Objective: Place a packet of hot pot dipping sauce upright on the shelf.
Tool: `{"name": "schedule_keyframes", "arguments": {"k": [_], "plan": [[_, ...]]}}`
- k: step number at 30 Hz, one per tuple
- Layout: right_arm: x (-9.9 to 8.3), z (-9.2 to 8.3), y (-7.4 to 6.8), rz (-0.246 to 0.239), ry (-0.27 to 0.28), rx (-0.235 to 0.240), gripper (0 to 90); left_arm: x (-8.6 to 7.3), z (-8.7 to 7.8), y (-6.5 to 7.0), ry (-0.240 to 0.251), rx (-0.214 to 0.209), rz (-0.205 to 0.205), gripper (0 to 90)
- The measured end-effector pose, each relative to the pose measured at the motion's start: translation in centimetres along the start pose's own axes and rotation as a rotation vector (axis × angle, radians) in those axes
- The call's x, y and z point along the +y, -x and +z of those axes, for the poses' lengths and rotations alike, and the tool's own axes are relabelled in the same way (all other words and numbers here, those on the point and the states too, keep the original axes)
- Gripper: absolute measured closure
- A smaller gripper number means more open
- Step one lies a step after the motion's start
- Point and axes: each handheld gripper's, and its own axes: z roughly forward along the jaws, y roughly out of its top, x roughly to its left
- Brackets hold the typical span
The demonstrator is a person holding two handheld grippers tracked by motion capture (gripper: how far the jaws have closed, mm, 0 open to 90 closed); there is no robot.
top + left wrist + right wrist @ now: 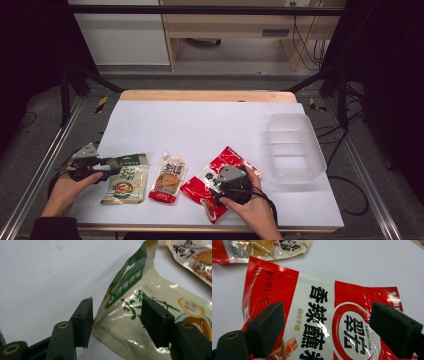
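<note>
My right gripper (pixel 231 184) sits nearest me, at about five o'clock on the white table (pixel 210 120), hovering over the red pouch (pixel 216 176). In the right gripper view its jaws stand wide apart, one over the pouch's left red margin, the other off its far right edge, clamped on nothing; the red pouch (pixel 322 322) lies flat between them. To grip it well I judge I should tip one jaw under an edge, since a flat bag gives the pads nothing to bite from above, and take the sealed border, not the filled middle.

My left gripper (pixel 107 172) is at eight o'clock, at the left edge of the green pouch (pixel 126 179). In the left gripper view the jaws are open, with the green pouch (pixel 140 322) rising between them: the left pad touches or nearly touches its folded corner, and the right pad rests over its printed face. Closing here should pinch that raised corner; I would close slowly so the slick film does not slide out.

Between the two lies the orange spout pouch (pixel 169 178), at six o'clock, which I should not nudge. Farther off, at three o'clock, the clear plastic bin (pixel 295 146) stands empty, the likely place for the pouches.
</note>
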Motion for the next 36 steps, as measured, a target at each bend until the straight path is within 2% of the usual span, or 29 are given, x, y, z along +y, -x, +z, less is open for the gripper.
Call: {"name": "schedule_keyframes", "arguments": {"k": [1,2,8,9,12,13,14,15,17,21,22,23,24,26,27,29,33,34,35,36], "plan": [[0.0,0.0,0.0,0.000,0.000,0.000,13.5,0.0,0.0,0.0,0.000,0.000,0.000,43.9],[0.0,0.0,-0.1,-0.002,-0.002,0.002,13.5,-0.2,0.2,0.0,-0.013,-0.005,0.026,43.8],[0.0,0.0,-0.1,-0.003,-0.001,0.004,13.5,-0.2,0.6,-0.4,0.009,0.043,0.024,51.9],[0.0,0.0,-0.1,-0.002,-0.002,0.004,13.5,-0.1,0.8,-0.7,0.016,0.055,0.015,58.4],[0.0,-0.1,0.0,-0.003,-0.001,0.004,13.5,0.1,1.1,-1.0,0.014,0.085,0.005,69.2],[0.0,-0.1,0.0,-0.004,0.002,0.003,13.6,0.1,1.1,-1.0,0.014,0.085,0.005,73.2],[0.0,-0.1,0.0,-0.004,0.002,0.003,13.6,0.2,1.1,-1.1,0.010,0.086,0.002,73.2],[0.0,-0.2,0.0,-0.001,0.001,-0.001,13.5,0.3,0.9,-1.0,0.012,0.088,-0.006,82.8],[0.0,-0.2,0.1,-0.002,0.001,-0.001,13.5,0.4,0.8,-0.9,0.013,0.081,-0.008,88.0],[0.0,-0.2,0.2,0.002,0.000,-0.001,13.2,0.7,-0.3,-0.6,0.022,0.086,-0.009,90.0],[0.0,-0.2,0.2,0.003,0.005,-0.002,13.2,0.9,-1.4,-0.6,0.048,0.093,-0.021,90.0],[0.0,-0.2,0.2,0.003,0.005,-0.002,13.2,0.9,-1.4,-0.6,0.048,0.093,-0.021,90.0],[0.0,-0.3,0.2,0.003,0.005,-0.003,13.2,1.2,-2.2,-0.4,0.069,0.095,-0.029,90.0],[0.0,-0.3,0.3,0.005,0.006,-0.003,13.2,2.0,-3.9,0.1,0.103,0.085,-0.012,90.0],[0.0,-0.3,0.3,0.005,0.006,-0.003,13.2,2.0,-3.9,0.1,0.103,0.085,-0.012,90.0],[0.0,-0.3,0.3,0.006,0.003,-0.001,13.1,3.1,-5.5,1.2,0.121,0.078,0.015,90.0],[0.0,-0.3,0.3,0.007,0.006,0.006,13.0,4.3,-7.3,2.5,0.155,0.063,0.051,90.0],[0.0,-0.4,0.3,0.007,0.006,0.008,12.9,4.3,-7.3,2.5,0.155,0.063,0.051,90.0],[0.0,-0.4,0.3,0.006,0.006,0.011,12.8,4.9,-8.1,3.2,0.153,0.053,0.080,90.0],[0.0,-0.4,0.3,0.006,0.006,0.011,12.8,4.9,-8.1,3.2,0.153,0.053,0.080,90.0]]}}
